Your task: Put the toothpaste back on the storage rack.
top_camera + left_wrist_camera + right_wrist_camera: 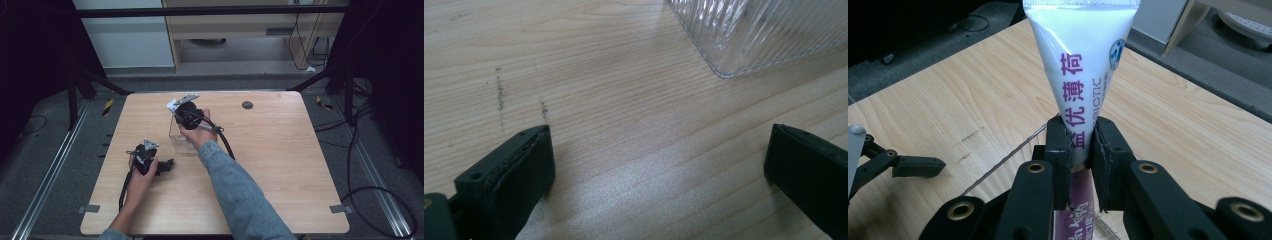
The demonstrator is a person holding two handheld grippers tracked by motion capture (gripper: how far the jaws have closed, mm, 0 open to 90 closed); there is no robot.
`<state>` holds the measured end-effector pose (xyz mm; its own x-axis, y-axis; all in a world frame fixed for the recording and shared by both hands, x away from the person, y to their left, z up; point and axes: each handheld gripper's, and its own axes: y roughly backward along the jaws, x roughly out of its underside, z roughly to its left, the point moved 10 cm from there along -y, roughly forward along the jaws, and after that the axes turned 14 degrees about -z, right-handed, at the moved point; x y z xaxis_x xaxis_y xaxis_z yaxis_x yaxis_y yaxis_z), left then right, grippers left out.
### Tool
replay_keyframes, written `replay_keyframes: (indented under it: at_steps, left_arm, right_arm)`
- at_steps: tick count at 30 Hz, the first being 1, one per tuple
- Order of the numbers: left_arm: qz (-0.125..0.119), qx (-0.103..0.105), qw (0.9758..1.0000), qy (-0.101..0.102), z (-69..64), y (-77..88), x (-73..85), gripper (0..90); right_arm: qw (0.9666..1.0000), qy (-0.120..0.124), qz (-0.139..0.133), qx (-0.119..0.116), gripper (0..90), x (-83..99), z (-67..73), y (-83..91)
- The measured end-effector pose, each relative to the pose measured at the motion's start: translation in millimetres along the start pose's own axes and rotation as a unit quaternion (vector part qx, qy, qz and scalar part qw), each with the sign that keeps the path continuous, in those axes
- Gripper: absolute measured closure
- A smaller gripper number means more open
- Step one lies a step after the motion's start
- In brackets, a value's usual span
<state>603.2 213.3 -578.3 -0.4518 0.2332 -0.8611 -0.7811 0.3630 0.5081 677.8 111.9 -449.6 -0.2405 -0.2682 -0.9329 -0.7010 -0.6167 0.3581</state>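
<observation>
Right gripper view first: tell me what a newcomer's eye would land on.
A white toothpaste tube with purple lettering stands pinched between the right gripper jaws, its flat crimped end up. In the high view that gripper sits over a clear ribbed container mid-table, while the left gripper rests open beside it.

The tube's [1083, 65] crimped end is cut off at the top edge.

One white tube [1079, 75], one clear ribbed container [769, 30] — two claws.
</observation>
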Motion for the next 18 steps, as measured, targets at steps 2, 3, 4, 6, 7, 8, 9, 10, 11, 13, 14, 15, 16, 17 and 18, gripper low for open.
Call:
replay_keyframes:
  at_steps: [2,3,4,6,7,8,9,10,11,13,14,15,16,17,18]
  left_arm:
    - [0.000,0.000,1.0000,0.000,0.0,0.0,0.0,0.0]
    - [0.000,0.000,1.0000,0.000,0.0,-0.1,-0.1,0.0]
    - [0.000,0.000,1.0000,0.000,0.0,-0.1,0.0,0.0]
    - [0.000,0.000,1.0000,0.000,0.0,0.0,0.0,0.0]
    - [0.000,0.000,1.0000,0.000,0.0,0.0,0.0,0.0]
    - [0.000,0.000,1.0000,0.000,0.0,0.0,0.0,0.0]
    - [0.000,0.000,1.0000,0.000,0.0,0.0,0.0,0.0]
    - [0.000,0.000,1.0000,0.000,0.0,0.0,0.0,0.0]
    - [0.000,0.000,1.0000,0.000,0.0,0.0,0.0,0.0]
    - [0.000,0.000,1.0000,0.000,0.0,0.0,0.0,0.0]
    - [0.000,0.000,1.0000,0.000,0.0,-0.1,0.0,0.0]
    - [0.000,0.000,1.0000,0.000,0.0,0.0,0.0,0.0]
    - [0.000,0.000,1.0000,0.000,0.0,-0.1,0.0,0.0]
    - [0.000,0.000,1.0000,0.000,0.0,-0.1,0.0,0.0]
    - [0.000,0.000,1.0000,0.000,0.1,-0.1,0.0,0.0]
  right_arm:
    - [1.0000,-0.001,0.000,-0.001,78.8,-0.2,1.1,-1.5]
    - [1.0000,0.000,0.000,-0.001,78.8,-0.1,1.2,-2.1]
    - [1.0000,0.000,0.002,-0.001,78.8,0.0,1.4,-2.4]
    - [1.0000,0.000,0.002,-0.002,78.7,0.0,1.9,-3.4]
    - [1.0000,-0.001,0.002,-0.002,78.7,-0.1,2.2,-4.0]
    - [1.0000,-0.002,0.003,-0.002,78.6,-0.1,2.3,-4.5]
    - [1.0000,-0.001,0.004,-0.002,78.7,-0.1,2.0,-5.0]
    - [1.0000,-0.002,0.003,-0.001,78.6,-0.3,1.9,-5.7]
    - [1.0000,-0.002,0.004,-0.001,78.6,-0.3,1.7,-6.2]
    - [1.0000,-0.002,0.004,-0.002,78.6,-0.5,1.7,-6.9]
    - [1.0000,-0.001,0.004,-0.003,78.6,-0.4,1.5,-7.3]
    - [1.0000,-0.002,0.004,-0.003,78.6,-0.5,1.7,-7.7]
    - [1.0000,-0.002,0.006,-0.003,78.5,-0.4,1.3,-7.8]
    - [1.0000,-0.002,0.006,-0.003,78.5,-0.4,1.3,-8.1]
    - [1.0000,-0.002,0.006,-0.003,78.5,-0.5,1.3,-8.5]
